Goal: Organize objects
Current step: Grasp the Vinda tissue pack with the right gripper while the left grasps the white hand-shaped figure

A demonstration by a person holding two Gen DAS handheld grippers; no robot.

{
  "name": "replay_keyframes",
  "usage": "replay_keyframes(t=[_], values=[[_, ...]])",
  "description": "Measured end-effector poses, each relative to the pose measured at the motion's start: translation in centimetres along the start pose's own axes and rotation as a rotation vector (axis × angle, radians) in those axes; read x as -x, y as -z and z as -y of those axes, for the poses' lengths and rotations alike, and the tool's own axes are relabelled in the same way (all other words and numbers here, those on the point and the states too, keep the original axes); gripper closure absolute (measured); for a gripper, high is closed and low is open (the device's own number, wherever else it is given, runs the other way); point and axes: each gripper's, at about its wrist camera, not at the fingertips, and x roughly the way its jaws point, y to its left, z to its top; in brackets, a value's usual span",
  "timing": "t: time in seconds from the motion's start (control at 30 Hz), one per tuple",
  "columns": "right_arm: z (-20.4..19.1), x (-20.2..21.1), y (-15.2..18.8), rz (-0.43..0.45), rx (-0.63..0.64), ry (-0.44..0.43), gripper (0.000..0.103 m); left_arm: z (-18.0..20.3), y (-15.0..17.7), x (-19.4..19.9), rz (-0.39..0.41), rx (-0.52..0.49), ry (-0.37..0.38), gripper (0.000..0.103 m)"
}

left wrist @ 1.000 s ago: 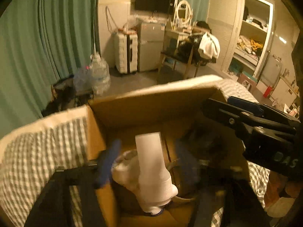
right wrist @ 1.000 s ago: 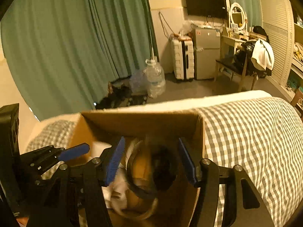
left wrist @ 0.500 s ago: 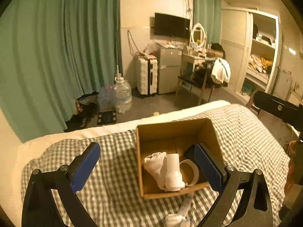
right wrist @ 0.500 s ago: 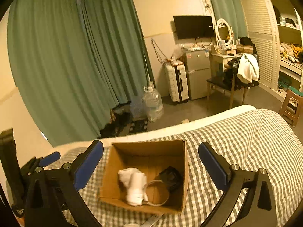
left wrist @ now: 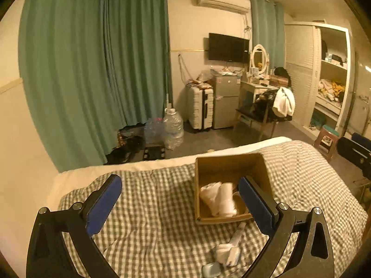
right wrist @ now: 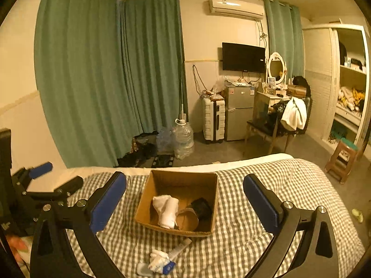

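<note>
An open cardboard box (left wrist: 229, 162) (right wrist: 143, 206) sits on the checked bed. Inside lie a white cloth bundle (left wrist: 218, 199) (right wrist: 167, 210), a tape ring (right wrist: 187, 217) and a black item (right wrist: 203, 208). On the bedcover in front of the box lie a white tube (right wrist: 179, 247) (left wrist: 236, 234), a crumpled white cloth (right wrist: 157, 259) (left wrist: 223, 251) and a small pale blue case (left wrist: 211, 271) (right wrist: 142, 267). My left gripper (left wrist: 179, 206) is open and empty, held back above the bed. My right gripper (right wrist: 185, 206) is open and empty, framing the box from a distance.
The bed (right wrist: 266, 185) ends at a floor with water jugs (right wrist: 183, 139), a white suitcase (right wrist: 213, 120), a small fridge (right wrist: 238, 111), a chair with clothes (right wrist: 285, 120) and a stool (right wrist: 343, 159). Green curtains (right wrist: 104, 81) hang at the left.
Both grippers have pulled up and back from inside the box and opened wide. The box contents stay in it and the loose items in front came into view.
</note>
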Motion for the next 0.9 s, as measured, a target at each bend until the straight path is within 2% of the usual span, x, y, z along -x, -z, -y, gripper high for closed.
replay_keyframes(t=[0.2,0.3,0.5,0.6,0.73,0.9], values=[[-0.4,-1.0,4.3,-0.060,0.026,-0.018,0.002,-1.8,5.7,-1.8,-0.042,0.036,-0.042,0.000],[-0.1,-3.8,7.9,-0.120,0.010,-0.027,0.002,-2.1,9.5,-4.6,-0.096,0.061,-0.073,0.000],[-0.1,-11.1,15.1,-0.299,-0.025,-0.043,0.002,-1.7,14.8,-10.9,-0.249,0.081,-0.072,0.000],[-1.0,-14.0,18.4,-0.389,-0.010,-0.074,0.002,-1.5,16.8,-13.2,-0.280,0.074,-0.100,0.000],[-2.5,-16.6,22.0,-0.487,0.030,-0.098,0.002,-1.1,19.1,-15.5,-0.304,0.016,-0.145,0.000],[-3.9,-18.5,24.9,-0.575,0.080,-0.124,0.005,-1.3,21.0,-17.1,-0.367,0.038,-0.100,0.000]])
